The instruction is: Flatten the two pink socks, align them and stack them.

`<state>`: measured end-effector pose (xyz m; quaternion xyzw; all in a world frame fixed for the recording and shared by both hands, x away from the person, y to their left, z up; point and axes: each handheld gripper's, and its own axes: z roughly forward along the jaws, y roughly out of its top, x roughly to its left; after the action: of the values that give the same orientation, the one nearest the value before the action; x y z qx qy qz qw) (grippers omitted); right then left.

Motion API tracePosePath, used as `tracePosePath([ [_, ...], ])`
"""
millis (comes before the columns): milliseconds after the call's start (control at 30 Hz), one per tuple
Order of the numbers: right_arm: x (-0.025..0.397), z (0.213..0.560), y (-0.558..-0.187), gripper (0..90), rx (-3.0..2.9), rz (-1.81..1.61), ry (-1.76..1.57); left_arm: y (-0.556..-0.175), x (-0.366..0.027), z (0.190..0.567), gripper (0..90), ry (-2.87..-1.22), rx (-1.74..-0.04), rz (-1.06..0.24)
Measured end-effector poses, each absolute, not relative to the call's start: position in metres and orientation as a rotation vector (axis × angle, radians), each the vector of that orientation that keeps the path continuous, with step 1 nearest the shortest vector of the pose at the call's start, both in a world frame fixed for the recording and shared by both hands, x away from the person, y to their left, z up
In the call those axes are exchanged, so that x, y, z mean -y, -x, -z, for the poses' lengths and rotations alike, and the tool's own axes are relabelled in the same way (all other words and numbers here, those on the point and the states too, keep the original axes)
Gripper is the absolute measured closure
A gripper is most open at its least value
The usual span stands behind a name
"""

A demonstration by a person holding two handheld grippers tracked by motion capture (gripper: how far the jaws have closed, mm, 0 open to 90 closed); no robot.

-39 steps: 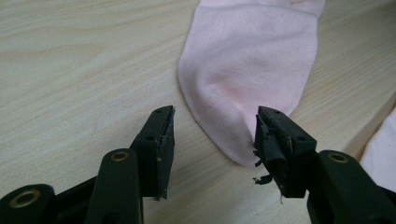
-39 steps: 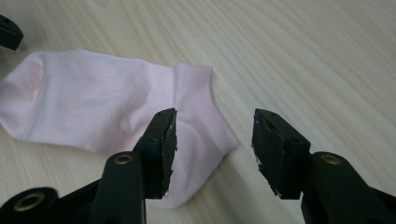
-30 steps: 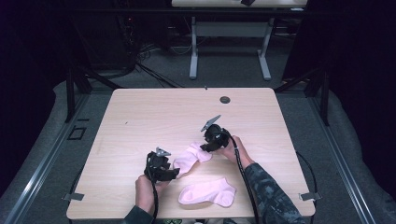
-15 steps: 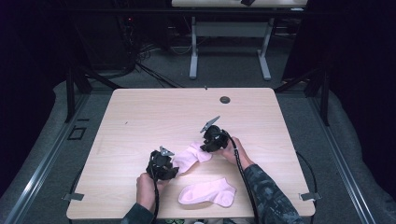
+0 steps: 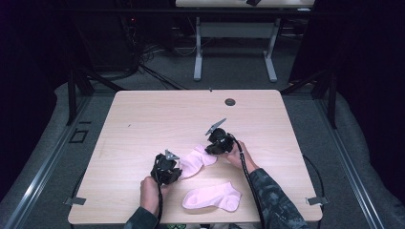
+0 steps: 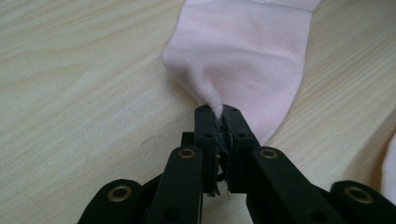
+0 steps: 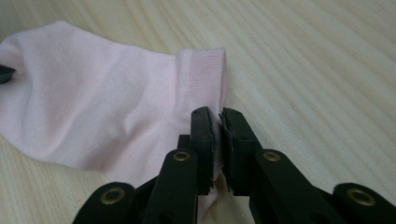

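A pink sock (image 5: 195,161) lies stretched on the wooden table (image 5: 157,119) between both grippers. My left gripper (image 5: 173,168) is shut on its toe end (image 6: 219,105), the fabric pinched into a point between the jaws. My right gripper (image 5: 210,149) is shut on the ribbed cuff (image 7: 208,84) at the sock's other end, with the cuff edge caught between the pads. A second pink sock (image 5: 212,196) lies flat near the table's front edge, between the two forearms.
A round dark grommet (image 5: 230,101) sits at the table's far edge. A corner of the second sock (image 6: 388,168) shows at the right of the left gripper view. Another desk frame (image 5: 234,43) stands behind the table.
Both grippers have stayed on the sock's two ends; the left hand has shifted slightly nearer the front edge. The second sock has not moved.
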<state>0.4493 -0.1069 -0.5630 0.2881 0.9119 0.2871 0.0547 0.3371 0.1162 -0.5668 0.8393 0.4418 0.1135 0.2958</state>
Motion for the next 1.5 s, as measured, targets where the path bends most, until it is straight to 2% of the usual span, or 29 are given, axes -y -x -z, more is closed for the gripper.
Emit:
tracePosePath([
  [233,0.11,0.56,-0.441,83.5,-2.738,-0.862,-0.906,-0.336,-0.122,0.564,86.6,-2.211,-1.157,-0.283],
  [533,0.128,0.528,-0.418,83.5,-2.658,-0.899,-0.969,-0.332,-0.133,0.541,86.5,-2.154,-1.129,-0.215],
  [767,0.147,0.499,-0.385,83.4,-2.603,-0.97,-0.976,-0.321,-0.135,0.521,86.4,-2.152,-1.06,-0.205],
  [867,0.159,0.487,-0.361,83.3,-2.565,-1.001,-0.976,-0.312,-0.132,0.513,86.4,-2.15,-1.023,-0.19],
  [1033,0.174,0.484,-0.335,83.1,-2.561,-1.013,-1.02,-0.304,-0.129,0.509,86.4,-2.164,-0.99,-0.169],
  [1500,0.193,0.485,-0.278,82.7,-2.592,-1.024,-1.095,-0.278,-0.122,0.511,86.3,-2.216,-0.923,0.042],
])
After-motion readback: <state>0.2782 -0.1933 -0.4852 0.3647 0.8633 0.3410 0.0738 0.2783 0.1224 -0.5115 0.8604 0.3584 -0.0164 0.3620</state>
